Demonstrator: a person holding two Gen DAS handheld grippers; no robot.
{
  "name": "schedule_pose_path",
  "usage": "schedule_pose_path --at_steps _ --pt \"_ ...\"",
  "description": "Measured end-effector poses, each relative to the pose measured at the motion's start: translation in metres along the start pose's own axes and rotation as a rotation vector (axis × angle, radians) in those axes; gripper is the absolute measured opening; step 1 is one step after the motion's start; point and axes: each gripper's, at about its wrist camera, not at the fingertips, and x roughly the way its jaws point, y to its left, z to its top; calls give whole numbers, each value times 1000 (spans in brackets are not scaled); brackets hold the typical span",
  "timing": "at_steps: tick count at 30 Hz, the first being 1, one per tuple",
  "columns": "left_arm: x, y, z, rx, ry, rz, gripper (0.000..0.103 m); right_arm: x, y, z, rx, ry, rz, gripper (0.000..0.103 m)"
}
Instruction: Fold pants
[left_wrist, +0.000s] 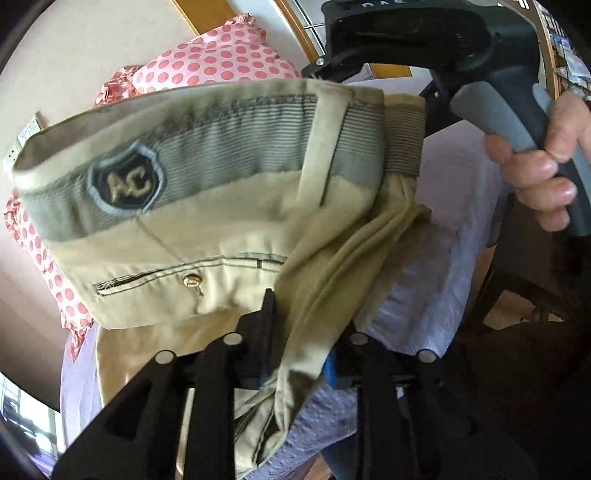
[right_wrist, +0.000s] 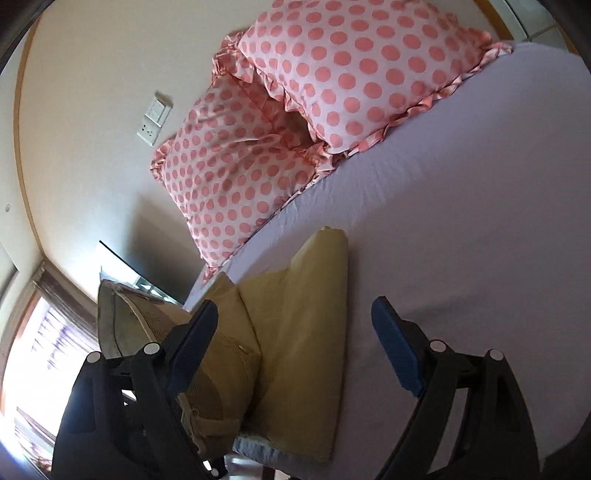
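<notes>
The khaki pants (left_wrist: 207, 240) have a grey striped inner waistband and an "AC" badge. In the left wrist view my left gripper (left_wrist: 295, 354) is shut on a bunch of their fabric and holds the waist part up over the bed. The right gripper's body (left_wrist: 424, 33) and the hand on its handle show at the top right, beside the waistband. In the right wrist view my right gripper (right_wrist: 295, 343) is open with nothing between its blue pads (right_wrist: 397, 350). The pants (right_wrist: 303, 332) lie folded on the bed below it, the waist part (right_wrist: 147, 325) raised at the left.
A bed with a pale lilac sheet (right_wrist: 461, 221) carries the pants. Two pink polka-dot pillows (right_wrist: 351, 74) lean at its head against a cream wall with a switch plate (right_wrist: 155, 118). A bright window (right_wrist: 48, 350) is at the left. A dark chair (left_wrist: 517, 295) stands beside the bed.
</notes>
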Motion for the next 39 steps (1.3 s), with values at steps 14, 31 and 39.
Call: schedule_pose_path --at_steps 14,31,39 --pt "12 33 15 -19 -20 -162 52 -45 51 12 -205 -126 59 87" --pt "-57 153 -67 -543 -201 -24 92 23 44 31 -199 95 -166 87" --pt "-7 256 -112 -815 -1 -168 89 53 -18 25 -32 238 -69 67"
